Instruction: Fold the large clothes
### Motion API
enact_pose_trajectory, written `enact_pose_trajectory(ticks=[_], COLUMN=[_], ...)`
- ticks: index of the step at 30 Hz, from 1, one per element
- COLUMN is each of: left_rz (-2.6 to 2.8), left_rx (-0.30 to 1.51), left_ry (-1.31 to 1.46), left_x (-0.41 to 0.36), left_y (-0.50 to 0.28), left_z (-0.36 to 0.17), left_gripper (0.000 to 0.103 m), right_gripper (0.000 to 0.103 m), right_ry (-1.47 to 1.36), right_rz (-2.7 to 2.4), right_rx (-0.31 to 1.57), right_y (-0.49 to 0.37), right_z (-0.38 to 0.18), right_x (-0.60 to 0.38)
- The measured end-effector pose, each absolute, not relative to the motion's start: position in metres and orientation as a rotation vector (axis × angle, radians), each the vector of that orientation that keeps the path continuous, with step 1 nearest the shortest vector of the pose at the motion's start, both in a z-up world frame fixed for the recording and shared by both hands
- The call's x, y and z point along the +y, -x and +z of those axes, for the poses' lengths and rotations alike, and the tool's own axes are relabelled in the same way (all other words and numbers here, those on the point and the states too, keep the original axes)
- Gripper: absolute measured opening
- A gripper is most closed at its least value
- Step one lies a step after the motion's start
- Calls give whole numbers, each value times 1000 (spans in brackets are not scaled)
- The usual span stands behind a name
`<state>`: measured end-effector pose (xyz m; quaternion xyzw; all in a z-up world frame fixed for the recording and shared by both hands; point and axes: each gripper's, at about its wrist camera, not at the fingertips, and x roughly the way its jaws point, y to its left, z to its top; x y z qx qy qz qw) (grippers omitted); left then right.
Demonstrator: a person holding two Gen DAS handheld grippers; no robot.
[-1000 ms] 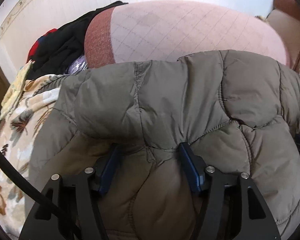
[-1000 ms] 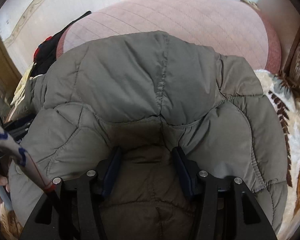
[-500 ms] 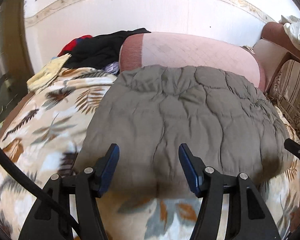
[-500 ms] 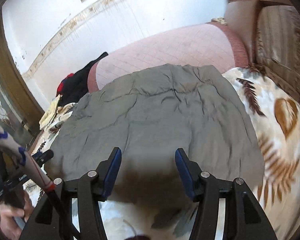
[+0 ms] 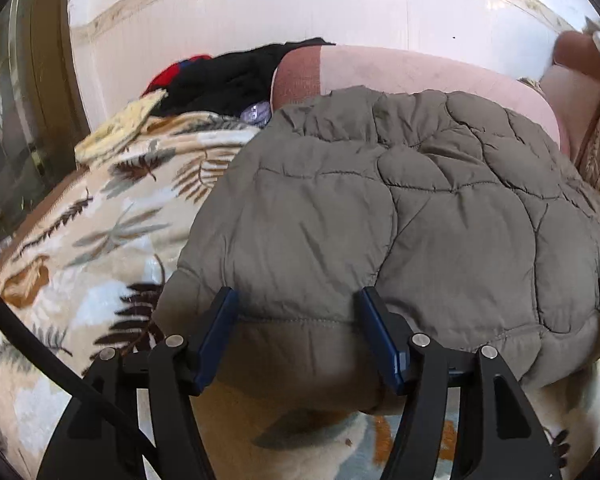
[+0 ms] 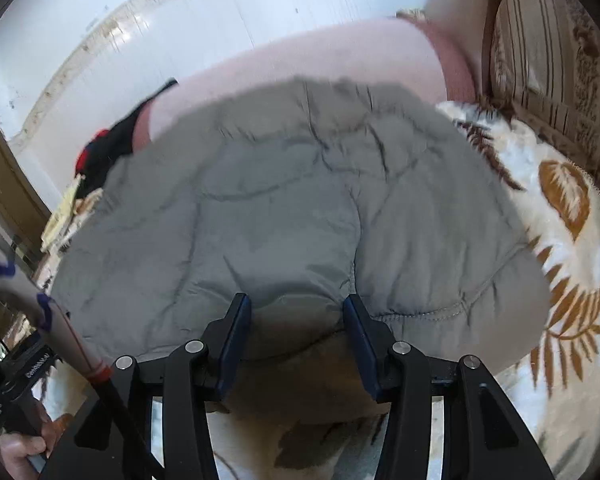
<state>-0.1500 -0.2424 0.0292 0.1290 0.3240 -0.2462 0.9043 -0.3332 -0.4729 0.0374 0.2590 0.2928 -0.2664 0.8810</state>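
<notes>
**Desk:** What did the frame show, biggest thing first?

**Photographer:** A leaf-patterned blanket [image 5: 80, 248] covered the bed, with a pink mattress [image 5: 420, 76] behind it. On the blanket lay the quilted grey-green jacket [image 5: 420, 208], spread flat, its far edge up against the pink mattress. A heap of dark clothes [image 5: 228, 76] sat well apart at the back left.

**Desk:** And the jacket relative to the tools?

**Photographer:** It stretched straight away from both, with the near hem running crosswise under the fingers. The left gripper [image 5: 296, 294] stood astride that hem near the jacket's left corner. The right gripper [image 6: 296, 300] straddled it further along. Neither was nearer than the other. Any fold, I judged, would carry that hem forward toward the mattress.

**Desk:** Were they holding it?

**Photographer:** The left's fingers were about half apart, with the hem lying smooth between them and no pinch visible. The right's jaws had just been closing with the padded edge between them, and the fabric puckered at the pads. Whether it was clamped firm could not be told.

**Desk:** Anything unclear?

**Photographer:** The right wrist view was smeared by motion. Sleeves and collar could not be made out, and the hem's underside was hidden. A hand [image 6: 20, 444] was cut off at the corner.
</notes>
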Motion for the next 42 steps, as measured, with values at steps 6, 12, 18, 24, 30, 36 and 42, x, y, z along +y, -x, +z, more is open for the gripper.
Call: enact_pose_trajectory(ticks=[6, 12, 18, 24, 30, 36, 42], left_rz=[-470, -469, -462, -458, -456, -455, -456], left_rx=[639, 638, 625, 617, 614, 612, 613], left_ry=[-306, -300, -311, -319, -324, -326, -325], left_x=[-252, -250, -251, -252, -253, -253, -253], left_y=[154, 151, 153, 156, 156, 157, 156], left_z=[22, 22, 22, 21, 21, 21, 22], left_gripper=[63, 63, 63, 63, 63, 63, 63], right_gripper=[54, 54, 54, 54, 54, 54, 54], right_ry=[-481, -472, -460, -456, -450, -450, -449], right_rz=[-590, -594, -593, -592, -595, -595, -598], right_rx=[652, 654, 657, 659, 662, 662, 657], right_y=[321, 321, 320, 321, 320, 320, 321], right_z=[26, 24, 24, 23, 24, 23, 24], right_x=[-468, -469, -467, -467, -466, -466, -466])
